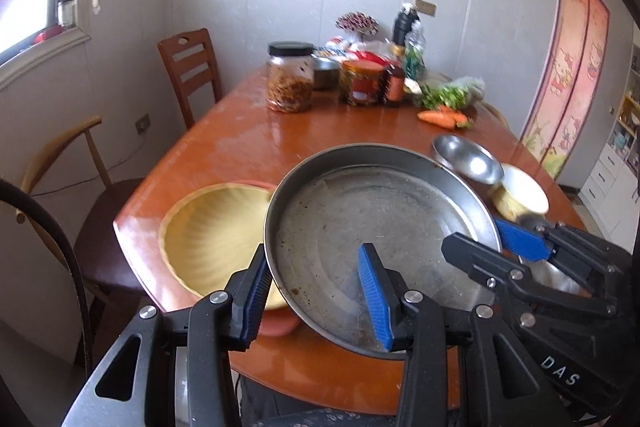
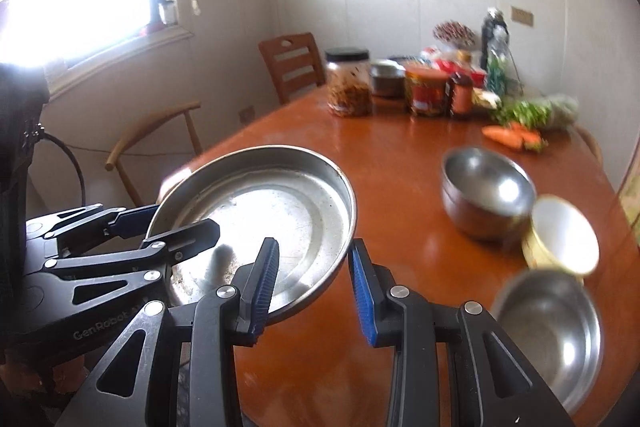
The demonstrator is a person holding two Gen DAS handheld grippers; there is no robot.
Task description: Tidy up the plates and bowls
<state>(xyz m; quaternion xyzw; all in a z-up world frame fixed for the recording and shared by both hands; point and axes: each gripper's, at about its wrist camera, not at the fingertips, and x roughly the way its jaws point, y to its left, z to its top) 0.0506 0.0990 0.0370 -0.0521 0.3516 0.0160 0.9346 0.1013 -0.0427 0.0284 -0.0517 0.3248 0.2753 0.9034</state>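
A round steel plate [image 1: 360,227] is held tilted above the table's near edge. My left gripper [image 1: 316,291] is open, its fingers on either side of the plate's near rim. My right gripper [image 1: 486,243] also has the plate's right rim between its fingers; it shows in its own view [image 2: 314,279] open around the plate [image 2: 272,211]. A yellow ribbed bowl [image 1: 212,231] sits on an orange plate [image 1: 280,325] to the left. Two stacked steel bowls [image 2: 486,191], a cream cup-like bowl [image 2: 564,235] and another steel bowl [image 2: 552,331] stand at the right.
The brown table [image 2: 400,163] carries jars [image 1: 290,77], bottles, greens and carrots [image 1: 442,117] at its far end. Wooden chairs [image 1: 190,71] stand along the left side by the wall.
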